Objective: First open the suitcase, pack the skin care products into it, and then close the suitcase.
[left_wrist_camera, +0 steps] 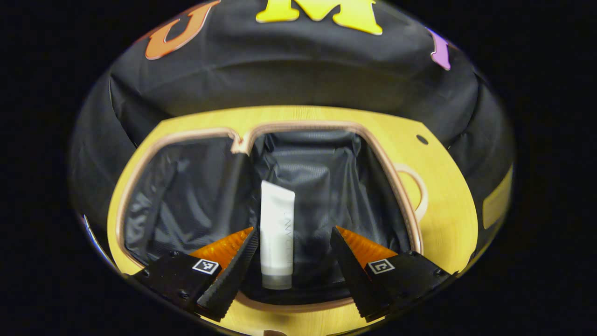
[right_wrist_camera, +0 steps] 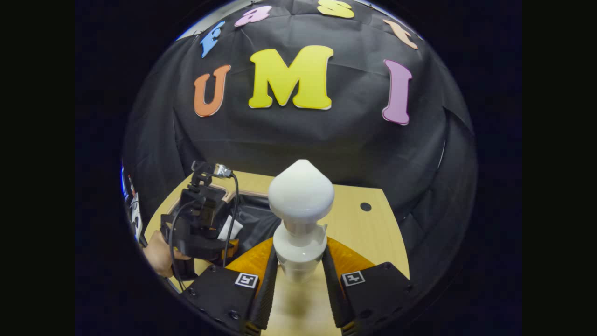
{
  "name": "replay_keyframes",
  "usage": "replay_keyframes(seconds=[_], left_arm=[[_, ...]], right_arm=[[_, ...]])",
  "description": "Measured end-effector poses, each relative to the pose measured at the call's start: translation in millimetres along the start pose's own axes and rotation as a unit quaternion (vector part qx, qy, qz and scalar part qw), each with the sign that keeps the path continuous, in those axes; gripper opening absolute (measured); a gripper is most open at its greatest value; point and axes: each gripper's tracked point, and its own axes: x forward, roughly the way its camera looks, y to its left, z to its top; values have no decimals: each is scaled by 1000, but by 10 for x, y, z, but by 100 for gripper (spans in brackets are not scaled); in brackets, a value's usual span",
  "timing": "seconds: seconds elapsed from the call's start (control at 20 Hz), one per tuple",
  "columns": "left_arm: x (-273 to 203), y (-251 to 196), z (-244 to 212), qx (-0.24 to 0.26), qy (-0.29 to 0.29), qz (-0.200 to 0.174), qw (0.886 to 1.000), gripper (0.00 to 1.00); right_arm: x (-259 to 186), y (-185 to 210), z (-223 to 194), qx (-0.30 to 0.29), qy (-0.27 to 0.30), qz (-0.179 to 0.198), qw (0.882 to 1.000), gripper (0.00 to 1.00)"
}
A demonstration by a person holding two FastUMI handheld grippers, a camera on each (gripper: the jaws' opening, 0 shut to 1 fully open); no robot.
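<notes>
Your right claw is gripping a white bottle with a pointed cap, both fingers pressing on its lower body, and you are holding it upright above the desk, near the right edge of the open suitcase. Your left claw is hanging with its fingers spread over the suitcase, where a white tube is lying on the dark lining between them, touching neither finger. The bottle is looking top-heavy, gripped so low; I judge it could tip or slip if you swing it across quickly. It could also knock your left claw, which is sitting over the suitcase in the way. The suitcase's near rim is being cut off behind the fingers, its lid half is hard to make out, and the bottle's base is hidden.
</notes>
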Motion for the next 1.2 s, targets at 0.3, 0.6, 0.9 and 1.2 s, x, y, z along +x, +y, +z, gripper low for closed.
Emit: replay_keyframes(seconds=[0.3, 0.6, 0.9, 1.2], left_arm=[[-1072, 507, 478, 5, -170, 46, 984, 99], [-1970, 910, 435, -8, -256, 61, 965, 99], [-2464, 1156, 470, 2, -303, 80, 950, 99], [-2539, 1345, 555, -18, -316, 80, 945, 99]], right_arm=[[335, 558, 141, 2, 4, 50, 999, 46], [842, 1106, -382, -4, 80, 81, 993, 48], [1060, 1300, -1010, -1, 173, 74, 982, 48], [1247, 1338, -1216, 36, 211, 52, 975, 46]])
